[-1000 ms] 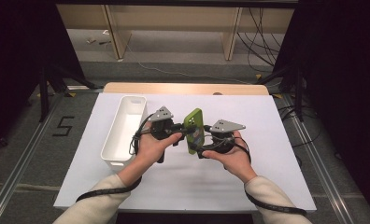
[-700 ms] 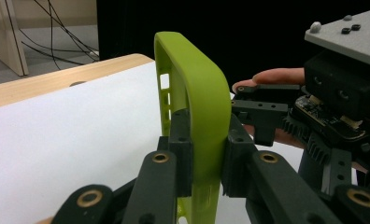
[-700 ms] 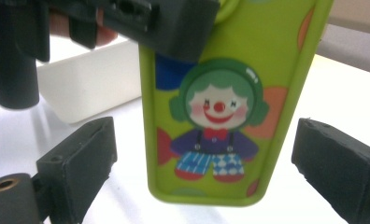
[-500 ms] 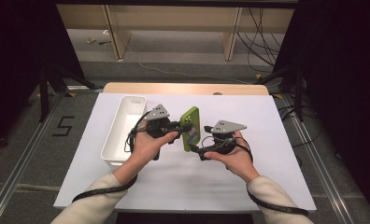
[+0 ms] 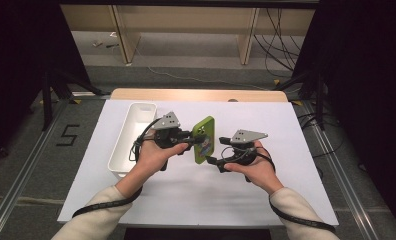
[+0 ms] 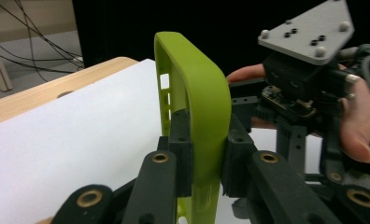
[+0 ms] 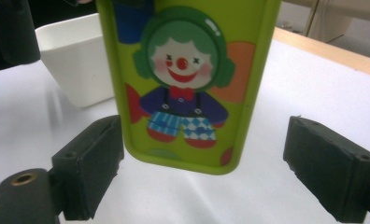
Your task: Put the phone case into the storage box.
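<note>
While left claw (image 6: pixel 202 172) clamps green case (image 6: pixel 197 107) | right claw (image 7: pixel 202 172) open beside it

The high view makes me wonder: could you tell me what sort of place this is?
Probably a lab recording station: a white-covered table flanked by black curtains, loose cables on the floor behind, and a taped floor number beside the rails.

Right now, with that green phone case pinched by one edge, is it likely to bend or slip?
The green phone case is a thin open shell, so probably light and slightly bendy. The left gripper clamps its smooth rim, which might slip if tugged. Set on that narrow edge, it would likely tip.
</note>
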Demonstrator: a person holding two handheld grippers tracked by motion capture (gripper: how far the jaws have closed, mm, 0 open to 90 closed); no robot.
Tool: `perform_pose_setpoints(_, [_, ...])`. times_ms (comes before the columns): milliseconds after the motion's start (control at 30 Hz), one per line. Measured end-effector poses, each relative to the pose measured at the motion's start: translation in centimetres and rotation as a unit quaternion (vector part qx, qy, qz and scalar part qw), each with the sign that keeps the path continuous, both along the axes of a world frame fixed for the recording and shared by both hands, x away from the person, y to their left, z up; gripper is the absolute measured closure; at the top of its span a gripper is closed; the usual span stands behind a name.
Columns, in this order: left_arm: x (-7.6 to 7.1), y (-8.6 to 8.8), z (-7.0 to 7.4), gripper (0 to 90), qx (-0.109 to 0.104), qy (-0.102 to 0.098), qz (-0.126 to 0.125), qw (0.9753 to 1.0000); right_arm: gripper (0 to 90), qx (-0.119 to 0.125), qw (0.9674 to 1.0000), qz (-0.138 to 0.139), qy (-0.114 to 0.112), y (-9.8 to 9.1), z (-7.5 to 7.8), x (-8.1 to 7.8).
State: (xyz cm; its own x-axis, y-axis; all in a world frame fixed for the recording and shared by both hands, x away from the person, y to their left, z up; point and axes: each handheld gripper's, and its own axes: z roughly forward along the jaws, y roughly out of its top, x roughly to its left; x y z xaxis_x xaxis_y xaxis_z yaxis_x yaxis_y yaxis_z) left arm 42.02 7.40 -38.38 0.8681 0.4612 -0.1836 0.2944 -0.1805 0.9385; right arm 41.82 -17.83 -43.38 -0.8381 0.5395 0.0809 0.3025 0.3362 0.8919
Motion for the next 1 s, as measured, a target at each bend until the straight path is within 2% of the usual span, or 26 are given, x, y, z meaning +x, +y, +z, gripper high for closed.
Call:
perform_pose_setpoints(233, [-0.15, -0.26, 0.05, 77.2, 0.005, 0.003, -0.029, 0.9996, 15.7, -0.002, 0.9999, 0.014, 0.009, -0.16, -0.34, 0.24])
perform_pose_setpoints(400, [-0.19, -0.42, -0.04, 77.2, 0.004, 0.009, -0.044, 0.9990, 17.9, 0.001, 0.9992, 0.039, 0.012, 0.00, -0.44, 0.24])
perform_pose_setpoints(567, [-0.26, -0.63, -0.11, 77.2, 0.006, 0.010, -0.061, 0.9981, 20.7, 0.006, 0.9985, 0.053, 0.014, 0.10, -0.54, 0.28])
perform_pose_setpoints(833, [-0.27, -0.79, -0.28, 77.3, 0.008, 0.004, -0.073, 0.9973, 32.6, 0.008, 0.9970, 0.074, 0.020, 0.22, -0.64, 0.18])
perform_pose_setpoints(867, [-0.24, -0.83, -0.39, 77.2, 0.007, 0.001, -0.070, 0.9976, 38.4, 0.013, 0.9967, 0.074, 0.033, -0.03, -0.70, 0.30])
perform_pose_setpoints(900, [-0.24, -0.83, -0.39, 77.2, 0.007, 0.001, -0.070, 0.9976, 38.4, 0.013, 0.9967, 0.074, 0.033, -0.03, -0.70, 0.30])
perform_pose_setpoints(1000, [-0.11, -0.88, -0.43, 77.1, 0.008, -0.009, -0.063, 0.9979, 46.5, 0.031, 0.9955, 0.070, 0.056, -0.55, -0.85, 0.49])
